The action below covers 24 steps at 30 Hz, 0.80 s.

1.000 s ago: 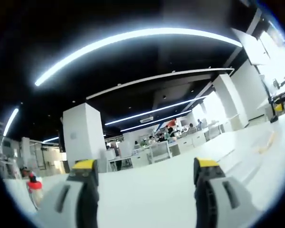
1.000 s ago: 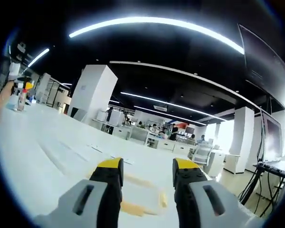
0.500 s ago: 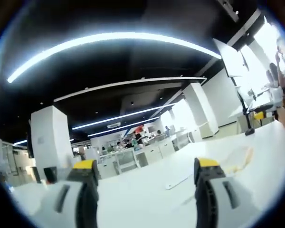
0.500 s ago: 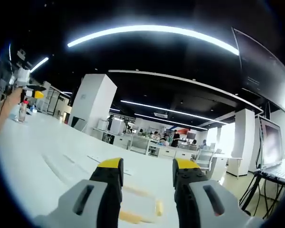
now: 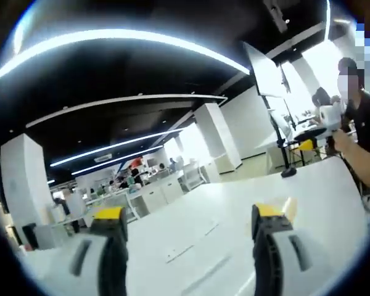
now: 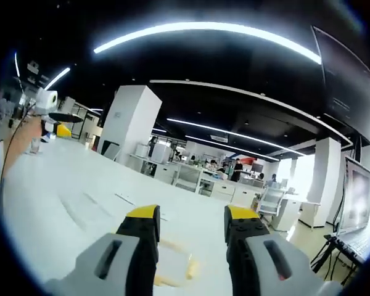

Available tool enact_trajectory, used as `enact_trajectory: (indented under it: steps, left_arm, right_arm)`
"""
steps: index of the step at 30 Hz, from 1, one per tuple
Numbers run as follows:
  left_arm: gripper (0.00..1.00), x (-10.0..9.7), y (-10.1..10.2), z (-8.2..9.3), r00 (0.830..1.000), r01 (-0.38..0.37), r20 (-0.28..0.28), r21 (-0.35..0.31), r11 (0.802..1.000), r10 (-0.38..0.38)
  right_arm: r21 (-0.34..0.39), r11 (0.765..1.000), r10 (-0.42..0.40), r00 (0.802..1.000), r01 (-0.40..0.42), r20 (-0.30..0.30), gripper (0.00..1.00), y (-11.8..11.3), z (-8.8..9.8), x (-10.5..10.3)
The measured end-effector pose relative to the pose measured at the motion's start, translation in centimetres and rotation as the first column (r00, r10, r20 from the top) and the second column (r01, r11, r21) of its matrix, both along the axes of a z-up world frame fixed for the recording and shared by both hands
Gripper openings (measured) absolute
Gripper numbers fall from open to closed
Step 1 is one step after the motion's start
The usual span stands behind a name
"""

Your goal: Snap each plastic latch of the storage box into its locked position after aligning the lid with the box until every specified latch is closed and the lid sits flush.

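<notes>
Hovering low over the white bench (image 6: 61,197) with the right tongs (image 6: 192,213), the 2 jaws parted by a modest gap and gripping nothing. Aimed straight at the storage box (image 6: 172,266), a pale, blurred shape with yellowish latch pieces at the lower centre of the right gripper view, just past the jaw tips. Judged a lining-up pose, set so as to reach a latch or nudge the lid, with no contact visible yet. Too washed out to tell whether the lid sits flush or which latches are shut.

Spread wide and empty, the left tongs (image 5: 189,213), pointed across bare bench. Just beside the right-hand jaw tip in the left gripper view, a pale yellow patch (image 5: 288,206), probably an edge of the same box, though not certain. Likely kept wide and off to 1 side to leave room, ready to steady the box.

Further out, at the right of the left gripper view, a black stand foot (image 5: 288,172) near the bench's far edge and a person in a dark top (image 5: 361,114). At the left edge of the right gripper view, a forearm (image 6: 15,145). No obstacle visible between the right tongs and the box.

Farthest, rows of office desks (image 6: 191,176), a white pillar (image 6: 128,123) and long ceiling light strips (image 6: 203,28).
</notes>
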State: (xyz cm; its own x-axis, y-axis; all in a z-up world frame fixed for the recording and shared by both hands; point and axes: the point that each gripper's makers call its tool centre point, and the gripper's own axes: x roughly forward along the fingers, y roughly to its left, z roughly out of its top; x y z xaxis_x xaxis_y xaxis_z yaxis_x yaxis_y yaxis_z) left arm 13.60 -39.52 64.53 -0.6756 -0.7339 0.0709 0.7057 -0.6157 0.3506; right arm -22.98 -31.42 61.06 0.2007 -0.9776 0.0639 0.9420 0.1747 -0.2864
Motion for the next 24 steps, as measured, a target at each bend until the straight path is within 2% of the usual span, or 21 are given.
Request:
enact_trajectory:
  steps: [2, 7, 11, 14, 17, 20, 22, 24]
  left_arm:
    - [0.83, -1.6, -0.1, -0.1, 0.999, 0.026, 0.021, 0.006, 1.0, -0.026]
    - [0.83, -5.7, -0.7, -1.3, 0.992, 0.111, 0.06, 0.082, 0.99, -0.116]
    - [0.82, -8.7, -1.6, -3.1, 0.981, 0.136, 0.123, 0.14, 0.981, -0.153]
    - [0.82, -10.1, -1.9, -4.3, 0.973, 0.14, 0.159, 0.176, 0.974, -0.168]
    - [0.82, -11.8, -2.3, -5.8, 0.958, 0.146, 0.217, 0.203, 0.968, -0.19]
    - [0.81, -13.1, -2.5, -7.0, 0.944, 0.162, 0.243, 0.246, 0.956, -0.222]
    - [0.81, -13.9, -2.9, -7.7, 0.934, 0.162, 0.27, 0.263, 0.951, -0.233]
    - [0.8, -14.4, -3.3, -8.4, 0.924, 0.159, 0.294, 0.282, 0.946, -0.243]
  right_arm:
    - [0.016, 1.0, 0.005, 1.0, -0.004, -0.018, 0.42, -0.3, 0.0, -0.5]
    - [0.081, 0.994, 0.072, 0.997, -0.07, -0.023, 0.42, -1.5, -0.1, -1.2]
    - [0.169, 0.978, 0.133, 0.989, -0.122, -0.056, 0.42, -3.0, -0.9, -1.6]
    - [0.194, 0.972, 0.153, 0.985, -0.135, -0.081, 0.43, -4.1, -1.1, -1.8]
    - [0.257, 0.949, 0.217, 0.968, -0.18, -0.124, 0.43, -5.4, -2.0, -1.6]
    - [0.31, 0.925, 0.273, 0.953, -0.222, -0.133, 0.45, -6.3, -2.7, -1.2]
    - [0.366, 0.893, 0.317, 0.944, -0.263, -0.094, 0.46, -6.7, -3.6, -0.9]
    - [0.399, 0.868, 0.361, 0.928, -0.295, -0.098, 0.46, -7.3, -4.2, -0.8]
